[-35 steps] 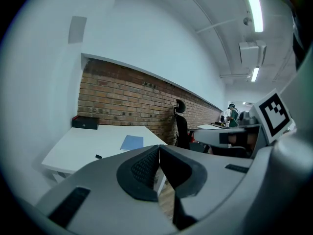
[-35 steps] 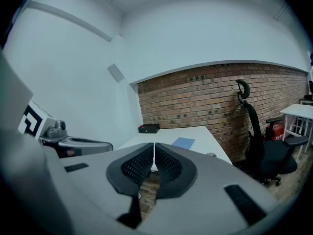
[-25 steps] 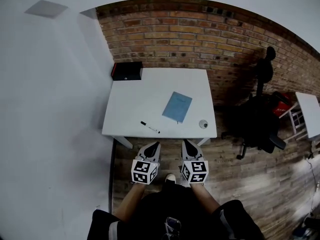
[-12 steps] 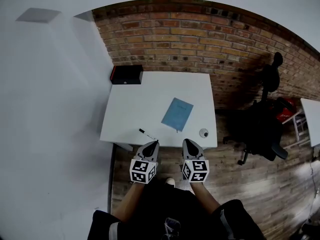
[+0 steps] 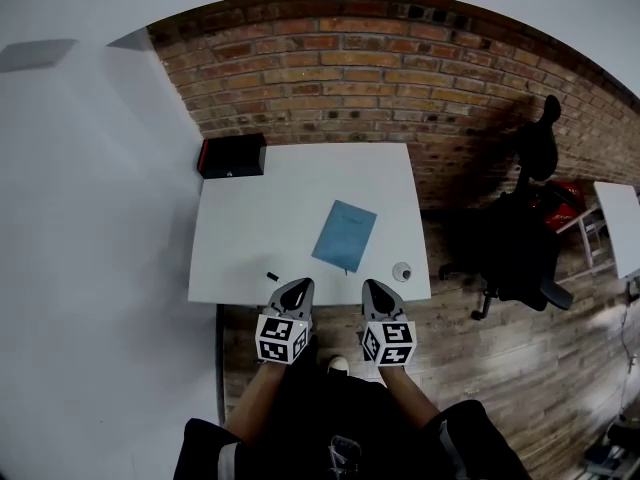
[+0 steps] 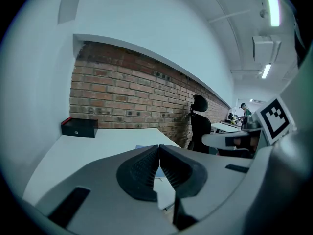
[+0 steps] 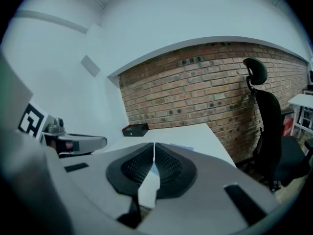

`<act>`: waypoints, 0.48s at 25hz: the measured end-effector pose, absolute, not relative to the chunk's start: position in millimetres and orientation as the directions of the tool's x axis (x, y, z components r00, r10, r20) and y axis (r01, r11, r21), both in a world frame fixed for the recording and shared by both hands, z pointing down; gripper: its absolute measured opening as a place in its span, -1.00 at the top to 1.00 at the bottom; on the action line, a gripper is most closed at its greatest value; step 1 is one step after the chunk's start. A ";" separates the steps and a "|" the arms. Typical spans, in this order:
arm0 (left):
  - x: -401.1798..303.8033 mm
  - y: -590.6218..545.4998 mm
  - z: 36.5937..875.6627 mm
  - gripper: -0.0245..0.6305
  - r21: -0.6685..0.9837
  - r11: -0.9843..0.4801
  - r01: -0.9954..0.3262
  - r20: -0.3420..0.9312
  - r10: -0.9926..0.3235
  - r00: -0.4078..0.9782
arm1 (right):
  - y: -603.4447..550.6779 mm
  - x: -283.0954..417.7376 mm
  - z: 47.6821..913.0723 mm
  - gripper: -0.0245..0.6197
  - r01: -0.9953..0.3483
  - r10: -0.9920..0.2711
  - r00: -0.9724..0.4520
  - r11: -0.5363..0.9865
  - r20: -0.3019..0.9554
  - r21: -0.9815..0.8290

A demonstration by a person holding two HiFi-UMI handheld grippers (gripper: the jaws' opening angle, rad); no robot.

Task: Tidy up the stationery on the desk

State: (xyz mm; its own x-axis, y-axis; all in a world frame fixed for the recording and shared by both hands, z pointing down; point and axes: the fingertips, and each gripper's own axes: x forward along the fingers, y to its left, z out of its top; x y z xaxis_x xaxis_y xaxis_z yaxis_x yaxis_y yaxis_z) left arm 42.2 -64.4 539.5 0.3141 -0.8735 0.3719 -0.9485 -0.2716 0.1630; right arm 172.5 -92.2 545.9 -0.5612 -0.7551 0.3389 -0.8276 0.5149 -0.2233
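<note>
Farthest left: black box (image 5: 232, 156), back-left of blue notebook (image 5: 345, 235).
Pen (image 5: 272, 276): front-left of notebook, on surface (image 5: 290, 198).
Left hand-held gripper (image 5: 298, 288): jaws together, empty, front-left of notebook.
Right hand-held gripper (image 5: 373, 289): jaws together, empty, before notebook.
Small round object (image 5: 402, 271): front-right of notebook.

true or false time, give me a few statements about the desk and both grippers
1. The left gripper and the right gripper are both shut and empty. True.
2. The blue notebook lies on the floor. False: it lies flat on the white desk.
3. The black box sits at the desk's far left corner, by the brick wall. True.
4. The office chair stands left of the desk. False: it stands to the desk's right.
</note>
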 end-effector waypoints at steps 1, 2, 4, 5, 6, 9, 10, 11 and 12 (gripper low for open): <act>40.1 -72.3 542.6 0.87 0.164 -0.281 -0.946 0.375 -0.869 0.323 | -97.7 170.8 547.6 0.85 -0.831 -0.758 -0.556 0.509 0.341 -0.223; 38.1 -80.6 545.6 0.87 0.166 -0.290 -0.943 0.379 -0.864 0.332 | -103.8 169.0 549.4 0.85 -0.835 -0.762 -0.550 0.503 0.343 -0.222; 35.4 -96.7 550.9 0.87 0.169 -0.312 -0.935 0.387 -0.851 0.355 | -116.1 166.6 553.2 0.85 -0.846 -0.771 -0.533 0.484 0.350 -0.222; 34.8 -104.5 553.1 0.87 0.171 -0.326 -0.930 0.391 -0.844 0.368 | -122.3 165.6 554.9 0.85 -0.853 -0.776 -0.522 0.472 0.355 -0.223; 34.2 -112.0 555.0 0.87 0.172 -0.340 -0.924 0.396 -0.836 0.381 | -128.6 164.3 556.3 0.85 -0.859 -0.780 -0.512 0.460 0.359 -0.225; 30.2 -135.9 559.9 0.87 0.168 -0.386 -0.907 0.408 -0.811 0.420 | -148.5 156.7 558.2 0.85 -0.875 -0.793 -0.484 0.428 0.369 -0.226; 28.1 -144.2 561.8 0.87 0.167 -0.398 -0.902 0.413 -0.802 0.431 | -155.4 153.8 558.4 0.85 -0.880 -0.798 -0.475 0.419 0.371 -0.224; 25.9 -152.3 563.7 0.87 0.167 -0.410 -0.897 0.419 -0.794 0.441 | -162.0 151.4 558.8 0.85 -0.884 -0.802 -0.466 0.411 0.373 -0.222; 23.9 -160.0 565.3 0.87 0.168 -0.420 -0.892 0.424 -0.786 0.450 | -168.0 149.4 559.3 0.85 -0.889 -0.806 -0.458 0.402 0.376 -0.221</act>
State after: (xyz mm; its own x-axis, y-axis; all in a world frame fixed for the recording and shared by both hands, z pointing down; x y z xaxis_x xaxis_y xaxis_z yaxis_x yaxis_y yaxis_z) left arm 23.9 -160.0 565.3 0.4498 -0.7862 0.4238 -0.8919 -0.4199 0.1678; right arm 149.4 -168.0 559.3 -0.4579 -0.8058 0.3756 -0.8886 0.4018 -0.2213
